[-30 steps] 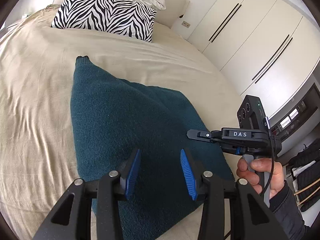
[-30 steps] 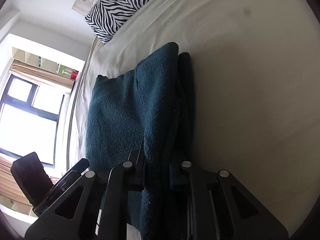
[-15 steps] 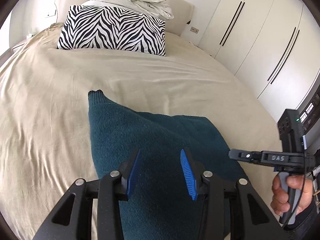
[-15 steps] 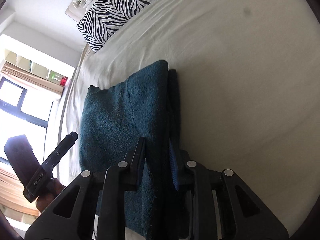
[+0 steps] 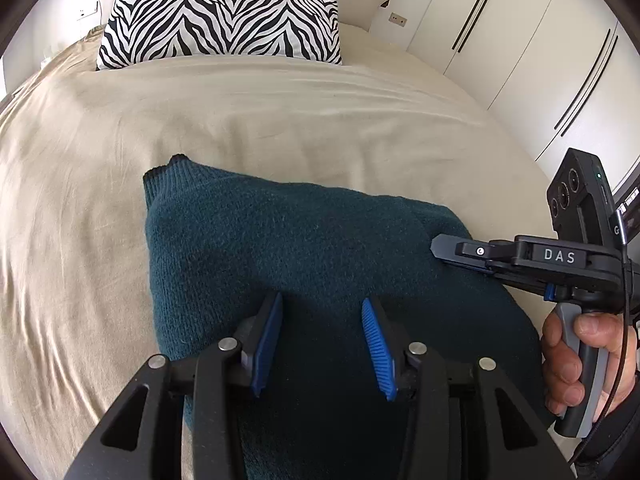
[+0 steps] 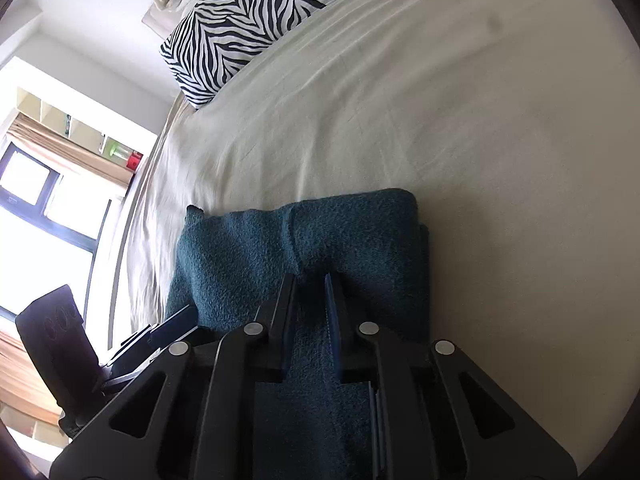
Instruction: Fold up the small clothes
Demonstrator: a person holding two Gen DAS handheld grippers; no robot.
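A dark teal knitted sweater [image 5: 280, 240] lies on the beige bed, its near part lifted and doubled over its far part. My left gripper [image 5: 320, 312] is open just above its near part, with blue pads [image 5: 266, 332] apart and nothing between them. My right gripper [image 6: 310, 280] is nearly closed, pinching a fold of the sweater [image 6: 340, 232] at its right side. In the left wrist view the right gripper [image 5: 444, 246] comes in from the right, held by a hand.
The beige bedsheet [image 5: 120, 140] spreads all around the sweater. A zebra-striped pillow [image 5: 224, 16] and crumpled white bedding lie at the headboard. White wardrobe doors [image 5: 540, 40] stand on the right. A window [image 6: 36, 208] is on the far side.
The sweater's near part has been carried toward the pillow, so the garment now looks shorter and doubled. The right gripper kept its hold on the fold. The left gripper stayed open.
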